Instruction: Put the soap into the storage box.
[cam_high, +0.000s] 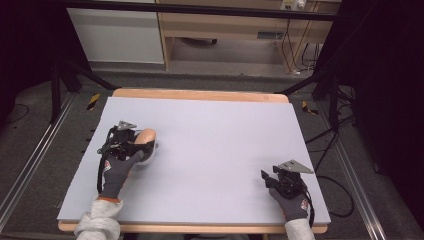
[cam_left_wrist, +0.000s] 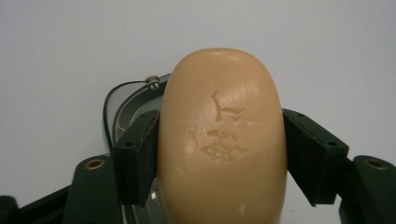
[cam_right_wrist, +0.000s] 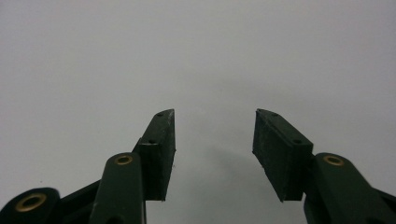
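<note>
While my left gripper (cam_left_wrist: 219, 154) clamps the tan soap bar (cam_left_wrist: 222, 140) above a dark dish (cam_left_wrist: 135, 100) at the table's (cam_high: 210, 150) near left | right gripper (cam_right_wrist: 212, 154) parted, empty, near right | risk: slick soap squirts out if squeezed harder.

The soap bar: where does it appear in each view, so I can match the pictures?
High view: soap bar left of centre, in the left gripper.
Left gripper view: soap bar in the centre, clamped between both jaws.
Right gripper view: not in it.
Shared landmark: the grey table.
</note>
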